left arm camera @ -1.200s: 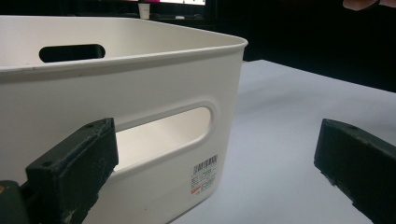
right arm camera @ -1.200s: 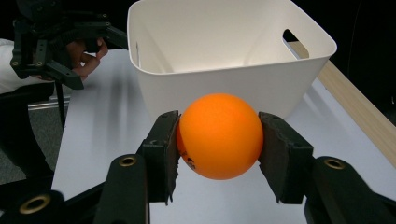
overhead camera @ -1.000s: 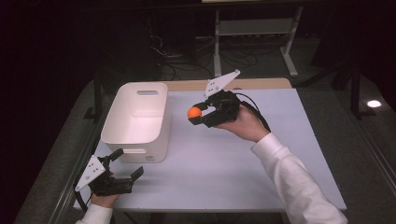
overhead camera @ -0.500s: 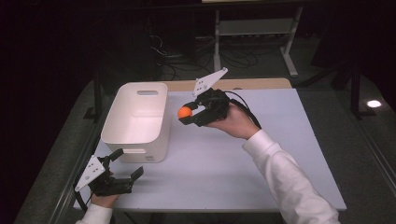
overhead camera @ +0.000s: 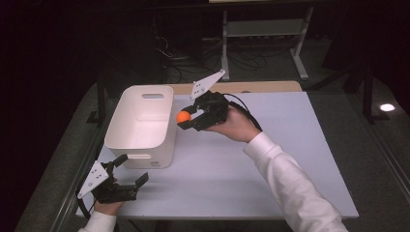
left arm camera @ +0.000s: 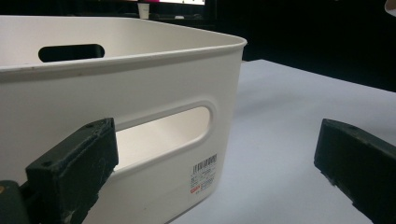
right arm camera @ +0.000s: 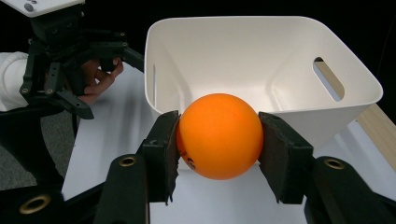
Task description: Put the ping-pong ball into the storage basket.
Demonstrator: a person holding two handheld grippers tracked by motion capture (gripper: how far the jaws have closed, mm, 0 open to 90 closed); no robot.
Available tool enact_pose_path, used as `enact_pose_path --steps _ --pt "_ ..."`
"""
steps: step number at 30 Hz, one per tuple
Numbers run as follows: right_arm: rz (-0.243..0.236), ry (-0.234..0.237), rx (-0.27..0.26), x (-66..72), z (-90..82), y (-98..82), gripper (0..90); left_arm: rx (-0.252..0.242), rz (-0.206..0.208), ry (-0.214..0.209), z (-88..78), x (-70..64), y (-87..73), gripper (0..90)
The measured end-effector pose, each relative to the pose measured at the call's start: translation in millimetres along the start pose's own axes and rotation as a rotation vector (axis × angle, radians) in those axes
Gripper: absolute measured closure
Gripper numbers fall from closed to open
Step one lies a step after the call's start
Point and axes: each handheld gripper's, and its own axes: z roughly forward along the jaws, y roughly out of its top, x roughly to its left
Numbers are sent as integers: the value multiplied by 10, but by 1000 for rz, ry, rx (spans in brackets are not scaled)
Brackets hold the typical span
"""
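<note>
Orange ball [right arm camera: 219,136] (round, no long axis) gripped by right claw [overhead camera: 186,119]; left claw [overhead camera: 129,170] gapes

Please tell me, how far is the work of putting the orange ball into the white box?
Done: the right tongs have the orange ball clamped and lifted off the table, just beside the white box rim. In hand: carrying it over the opening. Left: the release; the box looks empty inside. The left tongs rest open near the box's front corner.
</note>
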Motion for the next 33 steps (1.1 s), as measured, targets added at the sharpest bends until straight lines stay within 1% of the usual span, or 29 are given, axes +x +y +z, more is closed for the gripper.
enact_pose_path --steps 1,4,9,10,11,12,13,14,16,17,19,20,21,24,27,28,29,30,31,33 --pt "-14 -2 -3 -11 17 3 493 -4 -2 -1 1 -3 -1 0" --pt "3 5 0 0 49 21 494 -6 2 -2 -2 -5 1 0" --pt "-12 17 -3 -23 119 54 494 -4 5 0 -3 -6 1 0" --pt "12 21 -3 -3 130 70 494 -3 7 0 -3 -3 1 0" --pt "-10 22 -5 -18 148 81 493 -3 5 0 -3 -5 0 0" --pt "-1 25 -8 -9 159 93 494 -2 -2 0 -5 -10 -2 0" --pt "-17 25 -7 -20 175 101 494 -3 -1 -1 -5 -9 -2 0" --pt "-5 30 -7 -5 186 116 493 -3 0 -1 -7 -8 -2 0" --pt "-20 32 -8 -11 219 129 494 -3 1 -1 -8 -7 -1 0" --pt "-1 36 -6 8 232 138 494 -1 1 -1 -8 -7 -1 0" --pt "4 46 -6 15 265 149 493 -1 1 -2 -7 -9 -1 0" --pt "-21 43 -5 -4 283 148 493 1 4 -3 -8 -8 -1 0" --pt "-27 43 -5 -7 296 152 493 2 3 -2 -8 -9 -1 0" --pt "-24 49 -5 -8 330 164 494 -1 4 -2 -10 -7 -1 0" --pt "5 61 -7 12 343 185 494 -3 2 -2 -11 -8 -1 0" --pt "-15 56 -7 -4 354 187 493 -2 2 -3 -12 -9 -1 0" --pt "-24 57 -10 -11 366 188 494 -2 2 -3 -12 -9 -1 0" --pt "-17 62 -6 -6 376 193 493 -2 4 -2 -13 -9 0 0" --pt "-23 63 -6 -10 383 198 493 -3 3 -2 -16 -11 0 0" --pt "-1 72 -15 6 404 216 493 -3 6 -2 -20 -9 2 0"
